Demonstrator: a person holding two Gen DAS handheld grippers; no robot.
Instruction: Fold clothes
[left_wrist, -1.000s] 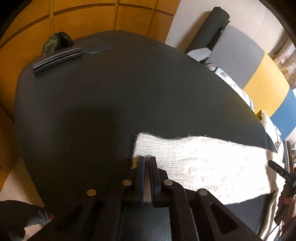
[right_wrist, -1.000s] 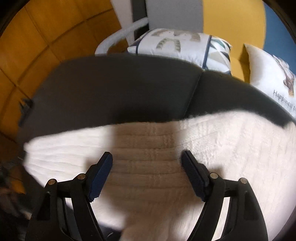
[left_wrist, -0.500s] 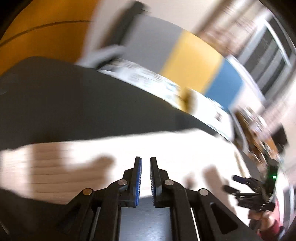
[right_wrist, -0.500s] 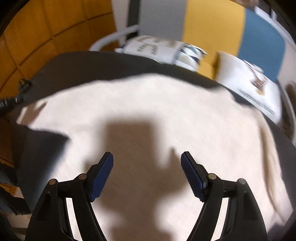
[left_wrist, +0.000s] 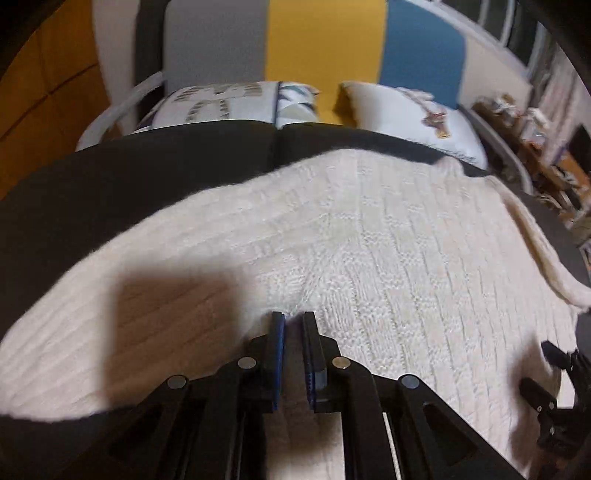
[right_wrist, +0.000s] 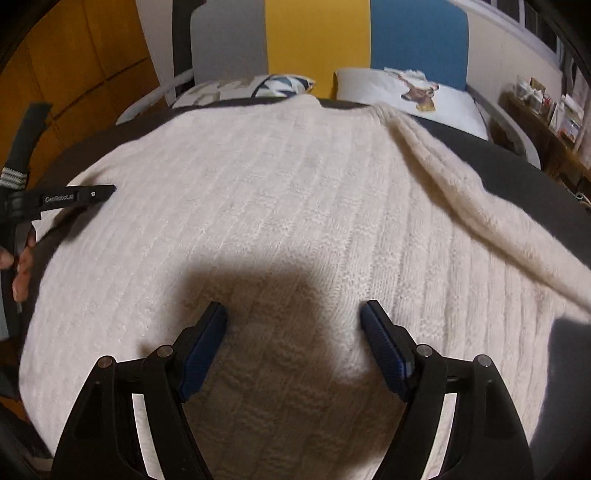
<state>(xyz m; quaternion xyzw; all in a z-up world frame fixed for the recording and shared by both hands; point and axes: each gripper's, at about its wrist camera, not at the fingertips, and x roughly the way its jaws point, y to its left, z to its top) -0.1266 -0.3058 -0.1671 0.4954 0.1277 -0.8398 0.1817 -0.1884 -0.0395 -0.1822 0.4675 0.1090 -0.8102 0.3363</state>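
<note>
The dark grey, round-edged padded surface (left_wrist: 110, 192) carries everything here, and its broad flat top is what lets a garment be laid out for folding. Spread over most of it is the cream ribbed knit sweater (right_wrist: 295, 206), lying fairly flat with its ribs running away from the cameras. One long strip of the same knit, probably a sleeve (right_wrist: 480, 206), lies slantwise across the right part of the body, its edge raised a little; that would suit a sleeve turned inward as a fold, though it could equally have landed so when the garment was spread.

Behind the surface stands a bench with grey, yellow and blue back panels (right_wrist: 317, 33), holding two printed white cushions (left_wrist: 406, 110); they play no part in the work.

The left claw (left_wrist: 293, 321) sits low at the sweater's near edge with its blue pads drawn almost together. Knit bunches toward the tips, so it seems to be pinching a bit of fabric, a hold that would allow that edge to be lifted or dragged; the narrow gap makes this a judgement only.

The right claw (right_wrist: 295, 325) hangs over the middle of the sweater with its pads spread wide and nothing between them, placed as if ready to press down or take a new hold.
</note>
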